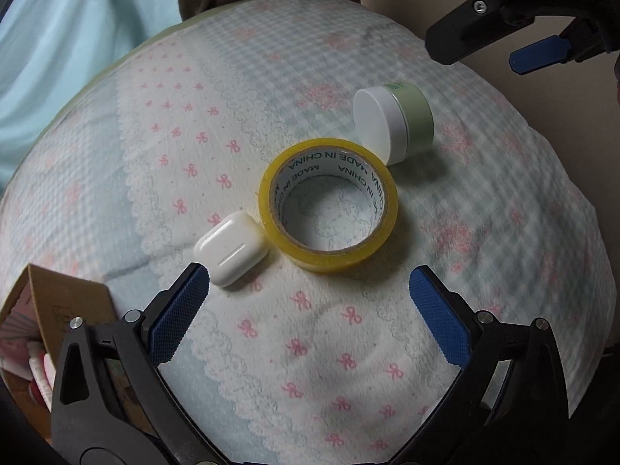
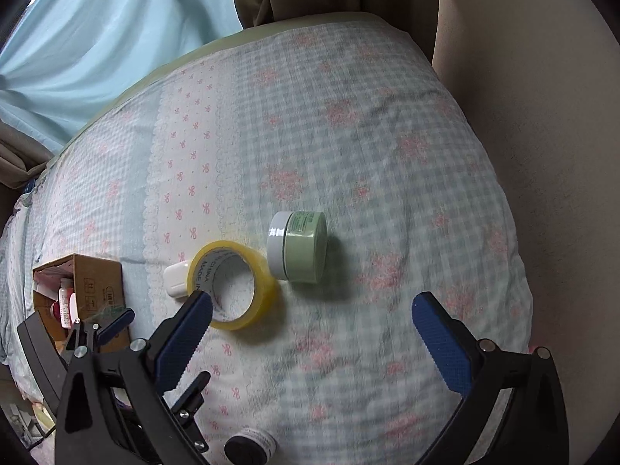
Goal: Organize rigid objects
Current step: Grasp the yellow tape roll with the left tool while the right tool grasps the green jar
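Both tools look poised for a pick, none yet made: three loose items lie in a diagonal row on the quilted bedspread printed with pink bows (image 1: 310,348), and an open brown cardboard box (image 2: 97,283) already holding small bottles sits at the near left, likely the place to put them. The left gripper (image 1: 310,290) hangs with its blue-padded fingers spread wide and empty; the white rounded plastic earbud case (image 1: 231,252) lies just off its left fingertip, touching the yellow roll of clear packing tape (image 1: 328,203) further on. The next move probably calls for shifting left and closing across the case's narrow sides. The right gripper (image 2: 312,310), also spread and empty, faces the pale green jar with a white lid (image 2: 297,247), lying on its side just beyond the tape.
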Action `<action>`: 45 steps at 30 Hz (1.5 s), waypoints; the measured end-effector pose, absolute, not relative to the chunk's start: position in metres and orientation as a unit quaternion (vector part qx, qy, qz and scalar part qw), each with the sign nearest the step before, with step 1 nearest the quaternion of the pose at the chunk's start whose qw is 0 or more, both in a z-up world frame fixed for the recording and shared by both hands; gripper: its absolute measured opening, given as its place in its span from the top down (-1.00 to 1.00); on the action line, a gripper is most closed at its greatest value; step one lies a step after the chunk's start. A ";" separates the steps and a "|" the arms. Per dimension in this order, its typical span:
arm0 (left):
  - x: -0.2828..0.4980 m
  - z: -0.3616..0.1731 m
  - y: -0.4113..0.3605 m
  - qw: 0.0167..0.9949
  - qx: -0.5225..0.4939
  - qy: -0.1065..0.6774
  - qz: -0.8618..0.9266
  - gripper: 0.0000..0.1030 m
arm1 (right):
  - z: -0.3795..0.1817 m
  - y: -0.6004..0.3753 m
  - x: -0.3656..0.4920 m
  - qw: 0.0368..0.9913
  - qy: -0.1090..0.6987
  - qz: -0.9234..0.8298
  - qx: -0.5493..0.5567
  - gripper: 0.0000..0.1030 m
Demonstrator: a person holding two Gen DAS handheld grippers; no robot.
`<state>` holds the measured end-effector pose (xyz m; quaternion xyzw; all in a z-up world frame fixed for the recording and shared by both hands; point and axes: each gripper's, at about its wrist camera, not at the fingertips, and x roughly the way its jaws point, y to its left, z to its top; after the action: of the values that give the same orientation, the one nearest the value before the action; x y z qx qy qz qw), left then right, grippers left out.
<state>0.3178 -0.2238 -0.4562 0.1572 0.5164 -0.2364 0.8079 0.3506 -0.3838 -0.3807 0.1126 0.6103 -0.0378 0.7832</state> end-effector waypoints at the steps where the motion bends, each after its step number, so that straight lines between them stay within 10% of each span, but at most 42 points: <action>1: 0.324 -0.462 -0.228 0.805 0.160 0.518 -0.240 -0.99 | -0.389 -0.383 0.359 0.778 0.617 -0.040 0.112 -1.00; 13: 0.361 -0.497 -0.255 0.793 0.141 0.532 -0.263 -0.99 | -0.458 -0.369 0.418 0.713 0.692 -0.058 0.097 -0.89; 19: 0.362 -0.513 -0.261 0.791 0.159 0.533 -0.256 -0.97 | -0.479 -0.364 0.424 0.696 0.708 -0.060 0.102 -0.46; 23: 0.364 -0.513 -0.255 0.795 0.141 0.532 -0.254 -0.88 | -0.487 -0.362 0.425 0.690 0.712 -0.053 0.123 0.17; 45: 0.358 -0.454 -0.261 0.811 0.156 0.506 -0.247 -0.87 | -0.420 -0.387 0.405 0.720 0.677 -0.050 0.144 0.22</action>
<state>0.3578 -0.2607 -0.4545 0.1558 0.5062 -0.2473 0.8114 0.4051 -0.3865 -0.4203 0.1439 0.6768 -0.0497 0.7202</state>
